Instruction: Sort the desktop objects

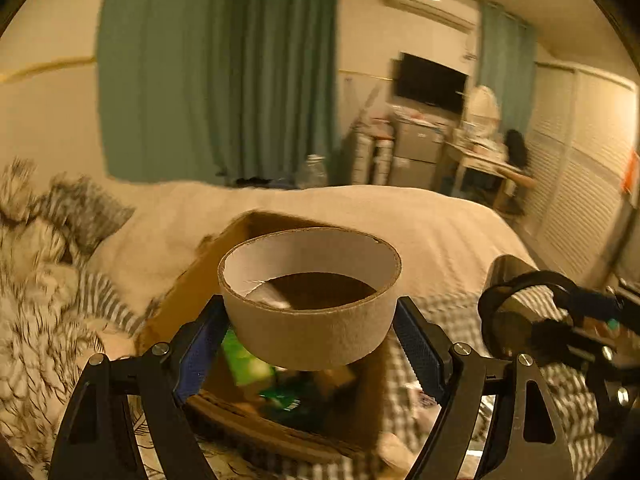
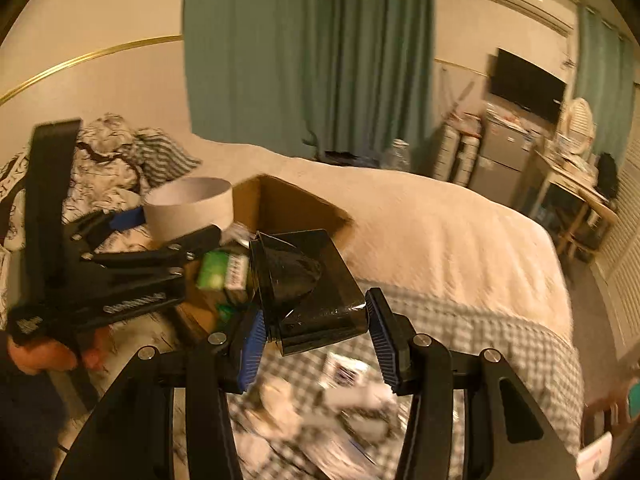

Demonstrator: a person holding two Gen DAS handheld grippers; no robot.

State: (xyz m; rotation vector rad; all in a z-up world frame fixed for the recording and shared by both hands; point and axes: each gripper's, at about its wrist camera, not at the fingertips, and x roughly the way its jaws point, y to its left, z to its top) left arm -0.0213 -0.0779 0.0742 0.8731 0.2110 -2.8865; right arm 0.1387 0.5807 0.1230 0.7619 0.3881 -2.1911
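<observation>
Our left gripper (image 1: 310, 344) is closed on a wide cardboard ring (image 1: 310, 300), its blue pads (image 1: 200, 356) pressed against the ring's outer wall on either side, and we hold the ring up in the air with its open mouth tilted toward the camera. Directly beneath it sits an open cardboard box (image 1: 192, 280) resting on the bed, with a green packet (image 1: 240, 360) and other small items lying inside; motion blur keeps us from naming those. Our right gripper (image 2: 314, 340) is clamped on a dark, glossy translucent plastic container (image 2: 308, 288), one blue pad (image 2: 252, 348) at each of its near corners, and we carry it just beside the box's near right edge, above the checked bedding (image 2: 460, 320). From the right wrist view we also see the left gripper (image 2: 160, 240) with its ring (image 2: 188, 208) held over the box's (image 2: 288, 204) left side, and the green packet (image 2: 220, 272) within. Loose white items (image 2: 352, 380) lie scattered on the checked cover below our right gripper. Beyond the box spreads a cream quilt (image 1: 420, 232), with a patterned blanket (image 1: 36, 300) heaped to the left and green curtains (image 1: 220, 68) hanging behind.
</observation>
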